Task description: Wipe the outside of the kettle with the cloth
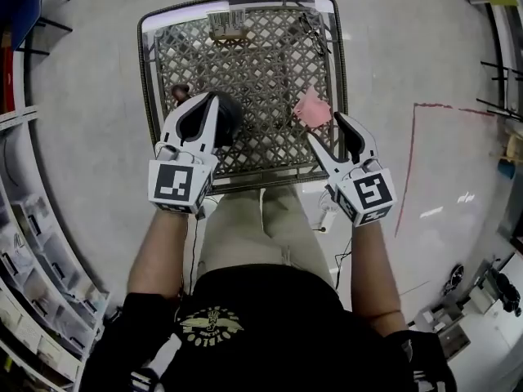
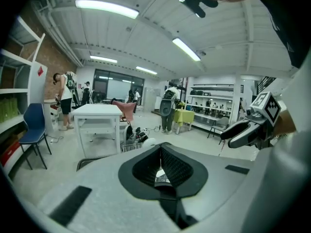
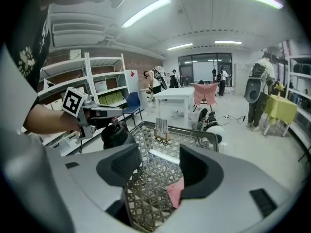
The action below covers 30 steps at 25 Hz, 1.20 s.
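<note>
A metal lattice-top table [image 1: 253, 64] stands on the pale floor, with a small wooden stand [image 1: 227, 24] of upright items at its far edge. A red line [image 1: 410, 158] is marked on the floor to its right, and shelving [image 1: 33, 292] curves along the left. Farther off in the room are a white table [image 2: 97, 113], a blue chair [image 2: 33, 125], a yellow-covered table [image 2: 185, 114] and a standing person [image 3: 255, 93], under long ceiling lights [image 2: 107, 8].
</note>
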### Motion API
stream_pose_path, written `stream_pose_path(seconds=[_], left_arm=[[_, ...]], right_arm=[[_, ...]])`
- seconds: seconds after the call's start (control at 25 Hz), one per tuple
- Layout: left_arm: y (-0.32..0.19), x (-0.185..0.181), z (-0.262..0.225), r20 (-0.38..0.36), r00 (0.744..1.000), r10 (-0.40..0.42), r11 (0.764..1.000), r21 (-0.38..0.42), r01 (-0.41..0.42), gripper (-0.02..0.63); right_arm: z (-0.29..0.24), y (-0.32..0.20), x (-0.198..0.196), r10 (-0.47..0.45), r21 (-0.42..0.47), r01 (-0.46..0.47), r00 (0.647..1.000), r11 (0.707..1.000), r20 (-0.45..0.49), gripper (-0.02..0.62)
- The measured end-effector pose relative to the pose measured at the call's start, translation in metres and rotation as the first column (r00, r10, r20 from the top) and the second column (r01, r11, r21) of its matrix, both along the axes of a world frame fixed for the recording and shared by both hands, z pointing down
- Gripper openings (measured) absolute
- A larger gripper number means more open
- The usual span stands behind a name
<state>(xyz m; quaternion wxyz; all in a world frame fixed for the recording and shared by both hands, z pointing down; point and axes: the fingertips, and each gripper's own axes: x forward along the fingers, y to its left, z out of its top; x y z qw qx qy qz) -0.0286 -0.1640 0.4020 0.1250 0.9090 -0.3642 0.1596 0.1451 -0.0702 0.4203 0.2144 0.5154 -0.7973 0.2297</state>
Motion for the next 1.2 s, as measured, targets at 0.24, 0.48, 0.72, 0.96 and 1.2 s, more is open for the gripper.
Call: stream_pose_path(seconds=[0.24, 0.48, 0.72, 0.96, 1.2], left_arm=[[-0.002, -0.002, -0.001, -0.009, 1.0, -0.013, 1.0, -0.013, 0.013, 0.008], [-0.001, 0.002, -0.002, 0.036, 0.999, -0.007, 1.0, 0.026, 0.006, 0.008], [0.004, 0.005, 0.002, 0.079, 0.997, 0.02, 1.0, 0.022, -0.022, 0.006], [0.0, 0.009, 0.005, 0.117, 0.993, 0.034, 0.999, -0.002, -0.033, 0.006], [0.001, 0.01, 0.011, 0.137, 0.989, 0.049, 0.999, -0.013, -0.048, 0.006]], right_arm=[[0.036, -0.003, 0.015, -0.021, -0.001, 0.021, 1.0, 1.0, -0.003, 0.233], [0.075, -0.003, 0.023, -0.051, -0.031, 0.05, 0.999, 0.998, -0.021, 0.235], [0.126, 0.006, 0.03, -0.072, -0.092, 0.067, 0.996, 0.994, -0.054, 0.242], [0.173, 0.004, 0.041, -0.094, -0.155, 0.08, 0.992, 0.985, -0.083, 0.247], [0.213, -0.006, 0.046, -0.112, -0.189, 0.082, 0.982, 0.978, -0.154, 0.249]])
